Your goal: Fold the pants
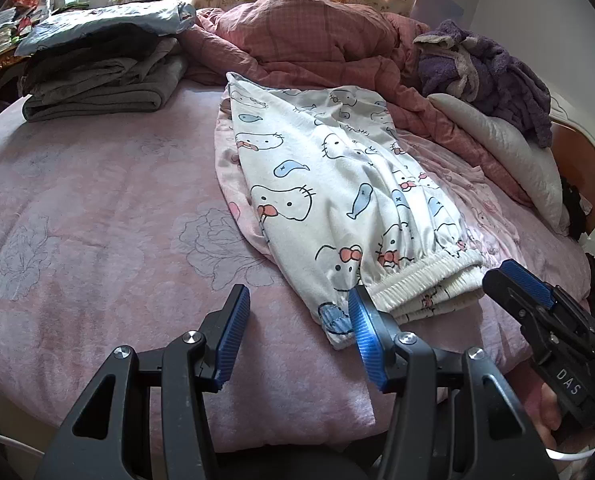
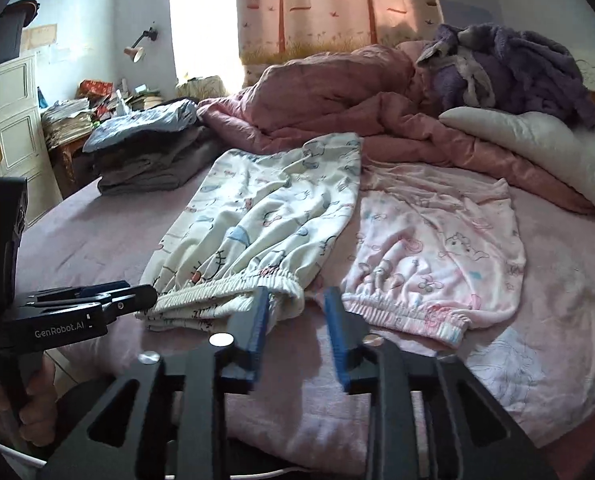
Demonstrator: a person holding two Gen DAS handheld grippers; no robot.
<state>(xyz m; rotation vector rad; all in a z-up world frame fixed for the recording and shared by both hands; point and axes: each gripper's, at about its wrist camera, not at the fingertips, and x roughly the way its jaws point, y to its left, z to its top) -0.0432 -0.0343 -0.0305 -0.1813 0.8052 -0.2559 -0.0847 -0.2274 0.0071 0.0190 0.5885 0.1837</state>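
White cat-print pants (image 1: 337,184) lie folded lengthwise on the pink bed sheet (image 1: 97,208), elastic waistband (image 2: 233,284) towards me. My left gripper (image 1: 297,320) stands open over the sheet; its right finger (image 1: 365,332) sits at the near left corner of the pants and nothing is between the pads. My right gripper (image 2: 295,320) is open too, just in front of the waistband's right end, with only sheet showing between its fingers. Each gripper shows in the other's view: the right gripper (image 1: 501,276) and the left gripper (image 2: 145,296) flank the waistband.
Pale pink printed pants (image 2: 437,248) lie flat to the right, partly under the white pair. A stack of folded grey clothes (image 2: 149,160) sits at the back left. A bunched pink quilt (image 2: 337,92), a purple fleece (image 2: 509,68) and a pillow (image 2: 537,148) fill the back. A hand (image 2: 37,400) holds the left gripper.
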